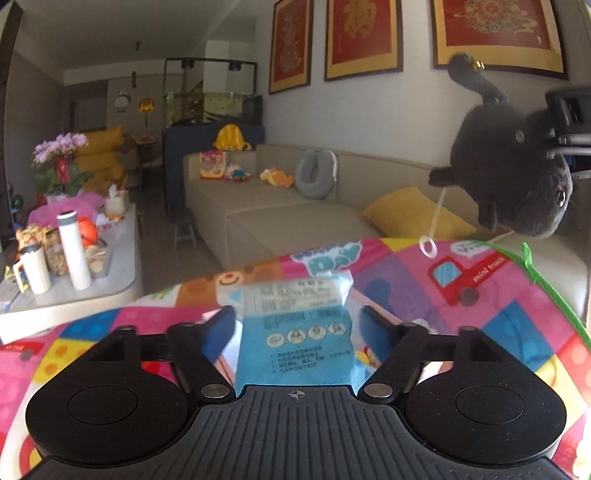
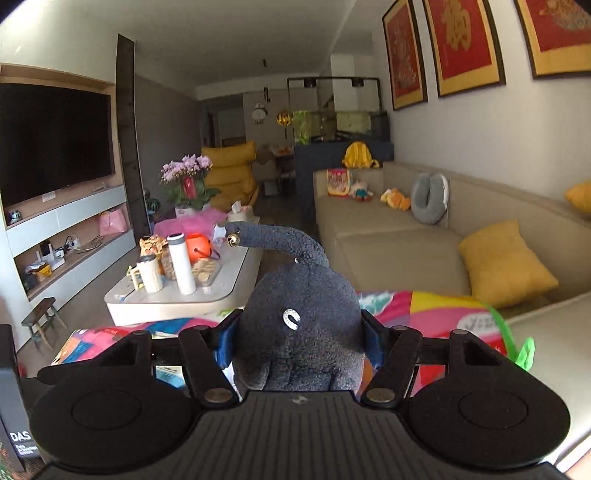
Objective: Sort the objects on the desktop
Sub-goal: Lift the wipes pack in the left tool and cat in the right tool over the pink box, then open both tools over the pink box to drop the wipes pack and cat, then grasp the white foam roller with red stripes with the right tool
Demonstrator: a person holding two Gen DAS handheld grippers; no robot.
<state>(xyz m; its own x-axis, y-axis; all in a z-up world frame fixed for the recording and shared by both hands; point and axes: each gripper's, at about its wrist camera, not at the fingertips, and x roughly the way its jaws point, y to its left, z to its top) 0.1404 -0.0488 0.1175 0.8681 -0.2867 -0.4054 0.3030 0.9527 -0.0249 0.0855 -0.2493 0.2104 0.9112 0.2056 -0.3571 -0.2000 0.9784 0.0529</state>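
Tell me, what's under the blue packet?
Under the blue packet, between the left gripper fingers, lies the colourful play mat. The packet hides the mat's pictures directly beneath it.

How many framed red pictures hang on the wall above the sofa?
3, in a row above the sofa: left picture, middle picture, right picture. The frame edge crops the right one, so more may hang beyond.

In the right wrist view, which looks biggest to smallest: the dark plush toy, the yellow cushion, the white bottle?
1. Dark plush toy, largest, though nearness to the camera inflates it.
2. Yellow cushion.
3. White bottle.
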